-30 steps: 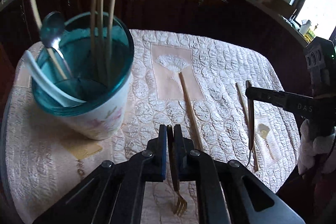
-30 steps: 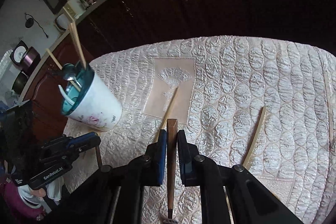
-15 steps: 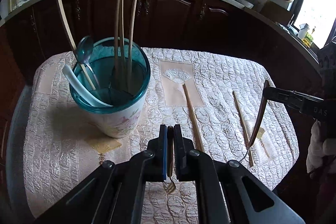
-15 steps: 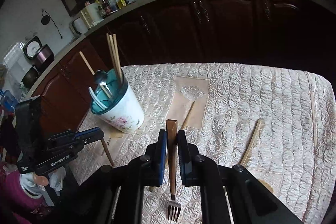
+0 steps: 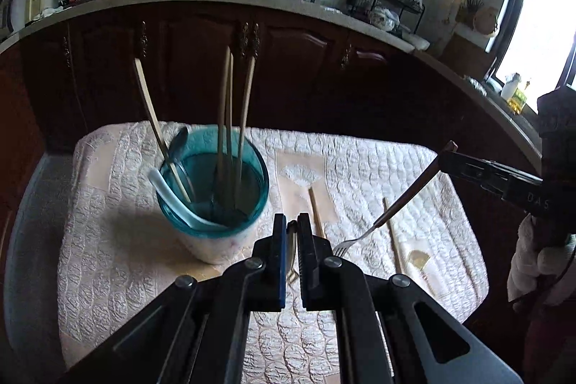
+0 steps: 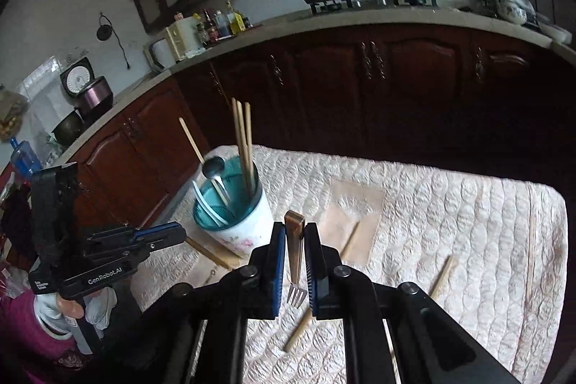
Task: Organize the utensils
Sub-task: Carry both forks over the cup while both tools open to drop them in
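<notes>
A floral cup with a teal rim (image 5: 216, 200) stands on the quilted table cloth (image 5: 360, 168) and holds several chopsticks, a metal spoon and a white spoon. It also shows in the right wrist view (image 6: 234, 215). My left gripper (image 5: 291, 233) is shut on a fork (image 5: 292, 258), tines down, raised just right of the cup. My right gripper (image 6: 294, 240) is shut on a brown-handled fork (image 6: 295, 258), tines down, above the cloth to the right of the cup. This fork also shows in the left wrist view (image 5: 403, 204).
Loose chopsticks lie on the cloth: one by the embroidered patch (image 5: 316, 215), one further right (image 5: 392, 233), and more in the right wrist view (image 6: 441, 279) (image 6: 529, 240). Dark wooden cabinets (image 5: 288, 60) and a counter with pots stand behind the table.
Both grippers have risen well above the table, each carrying its fork. The cup now sits lower and farther in both views.
</notes>
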Demonstrator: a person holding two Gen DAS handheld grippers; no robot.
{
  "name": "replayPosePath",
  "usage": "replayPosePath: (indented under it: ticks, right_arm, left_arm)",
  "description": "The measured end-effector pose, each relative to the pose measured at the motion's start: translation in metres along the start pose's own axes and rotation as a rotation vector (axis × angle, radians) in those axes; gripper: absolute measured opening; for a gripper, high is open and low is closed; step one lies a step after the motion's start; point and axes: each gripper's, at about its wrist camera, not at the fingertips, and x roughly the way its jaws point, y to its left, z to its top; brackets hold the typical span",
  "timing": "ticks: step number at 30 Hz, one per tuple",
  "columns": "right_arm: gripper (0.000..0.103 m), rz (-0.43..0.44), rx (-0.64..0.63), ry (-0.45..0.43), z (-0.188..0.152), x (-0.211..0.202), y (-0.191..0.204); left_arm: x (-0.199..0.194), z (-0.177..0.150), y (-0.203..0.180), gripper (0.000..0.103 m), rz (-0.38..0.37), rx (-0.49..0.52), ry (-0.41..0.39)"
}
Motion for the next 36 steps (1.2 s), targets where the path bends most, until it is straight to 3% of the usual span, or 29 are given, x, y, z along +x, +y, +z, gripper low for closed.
replayPosePath:
  ticks: [9,16,27,36]
  right_arm:
    - [0.012,0.053,-0.088,-0.096,0.061,-0.012,0.037]
    - [0.012,0.079,-0.112,-0.128,0.099,0.004,0.058]
    - [0.012,0.060,-0.126,-0.068,0.114,0.068,0.072]
    - [0.012,0.076,-0.114,0.019,0.101,0.114,0.062]
  left_arm:
    - [-0.039,0.059,0.026,0.005,0.054,-0.031,-0.134]
    - [-0.022,0.084,0.039,0.005,0.143,-0.024,-0.165]
    - [0.038,0.085,0.054,0.005,0.238,-0.031,-0.100]
    - [0.066,0.078,0.061,0.005,0.245,-0.029,-0.047]
